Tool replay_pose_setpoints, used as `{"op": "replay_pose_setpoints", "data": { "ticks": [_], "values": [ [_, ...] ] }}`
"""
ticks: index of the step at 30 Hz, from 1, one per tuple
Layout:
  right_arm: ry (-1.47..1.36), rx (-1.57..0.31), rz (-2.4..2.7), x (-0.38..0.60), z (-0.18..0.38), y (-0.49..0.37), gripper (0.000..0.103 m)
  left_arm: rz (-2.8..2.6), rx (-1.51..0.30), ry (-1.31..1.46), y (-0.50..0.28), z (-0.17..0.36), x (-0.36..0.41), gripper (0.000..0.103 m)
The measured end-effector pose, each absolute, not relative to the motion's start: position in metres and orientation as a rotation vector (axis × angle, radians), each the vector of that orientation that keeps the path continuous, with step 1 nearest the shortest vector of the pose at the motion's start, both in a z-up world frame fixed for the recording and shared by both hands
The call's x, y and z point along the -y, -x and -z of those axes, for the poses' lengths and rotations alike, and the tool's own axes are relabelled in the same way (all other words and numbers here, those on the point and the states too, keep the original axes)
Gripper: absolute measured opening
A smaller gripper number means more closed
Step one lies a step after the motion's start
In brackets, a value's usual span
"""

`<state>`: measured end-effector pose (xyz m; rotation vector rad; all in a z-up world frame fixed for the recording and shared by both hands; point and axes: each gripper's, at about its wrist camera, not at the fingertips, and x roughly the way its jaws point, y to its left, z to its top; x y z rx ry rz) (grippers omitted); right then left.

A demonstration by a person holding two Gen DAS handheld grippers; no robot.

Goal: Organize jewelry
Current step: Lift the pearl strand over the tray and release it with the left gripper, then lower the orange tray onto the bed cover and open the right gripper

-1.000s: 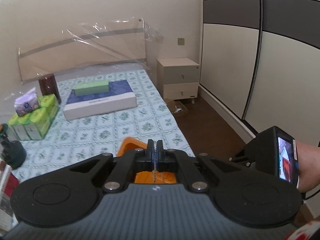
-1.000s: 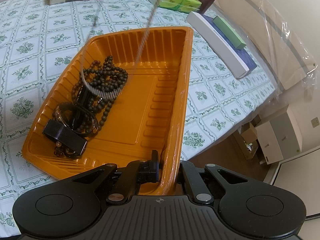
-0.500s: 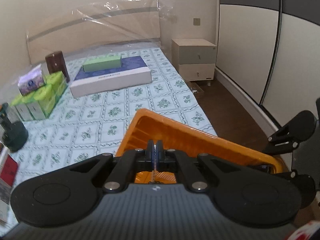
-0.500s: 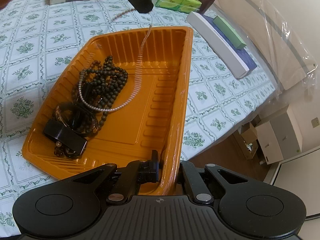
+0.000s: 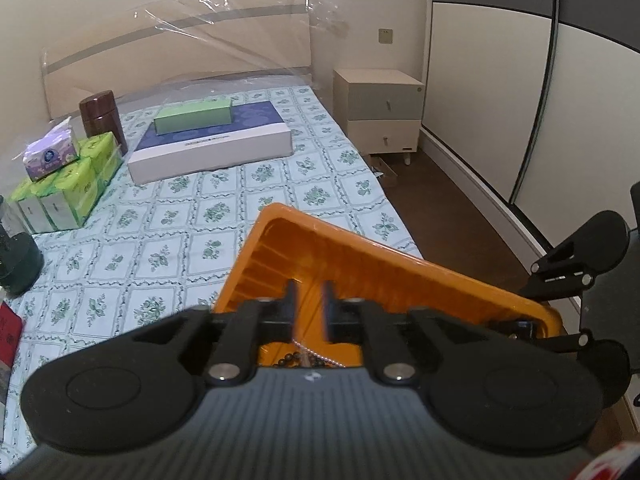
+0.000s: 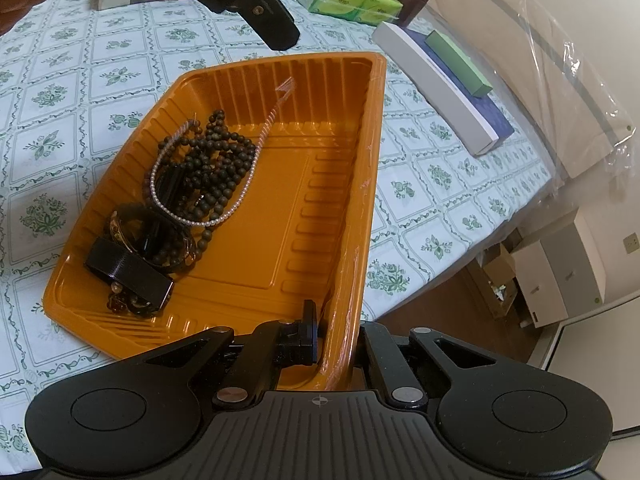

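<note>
Lowered toward the orange tray (image 6: 248,264) since a second ago, with the left gripper (image 5: 308,300) now hanging just above its far end. Jaws just been opening, too: a plain gap between the two pads, with nothing pinched there. Released, then, the pearl strand (image 6: 240,196).

Nearest, clamped hard on the tray's near rim with the right gripper (image 6: 338,332), one finger inside the wall and one outside, holding the tray steady and unmoved against the earlier views.

Farther in, draped across the dark bead necklace (image 6: 216,160) with most of the pearl loop, lying on the tray floor at the left side. Blurred at its upper end (probably falling at this instant) and clearly apart from the left gripper's tip above it. Heaped beside that, a dark bracelet (image 6: 132,224) and a black band (image 6: 128,272) toward the near left corner. Kept bare on the whole right half of the tray.

Judged from this: pearl strand delivered, one more piece gathered in with the rest. Likely next, lifting the left gripper clear and going for another piece, if any is left outside the tray (none spotted on the flowered bedspread (image 6: 60,92) in either view).

Beyond the tray, well apart: green tissue packs (image 5: 68,188), a brown jar (image 5: 102,116), a flat white box (image 5: 212,148) with a green box (image 5: 192,118) on top, and past the bed a nightstand (image 5: 378,112).
</note>
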<state>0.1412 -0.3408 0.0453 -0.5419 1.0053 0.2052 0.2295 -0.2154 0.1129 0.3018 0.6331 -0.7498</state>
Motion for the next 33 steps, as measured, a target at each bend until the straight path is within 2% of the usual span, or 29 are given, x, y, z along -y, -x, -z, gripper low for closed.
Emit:
{"op": "replay_pose_setpoints", "data": {
  "ticks": [10,17,23,33],
  "values": [
    [0.537,-1.004,-0.204,0.341,-0.046,-0.141,0.004,0.708,-0.632,-0.293,-0.223,-0.111,0.193,0.020],
    [0.503,-1.002,-0.208,0.348,-0.045,-0.141,0.003,0.645,-0.631,-0.232,-0.210,-0.108,0.144,0.019],
    [0.302,-1.010,-0.248,0.380,-0.043,-0.149,0.003,0.549,-0.638,-0.132,-0.189,-0.101,0.088,0.019],
    [-0.048,-1.043,-0.318,0.432,-0.005,-0.157,0.003,0.379,-0.702,-0.014,-0.135,-0.080,0.010,0.019]
  ]
}}
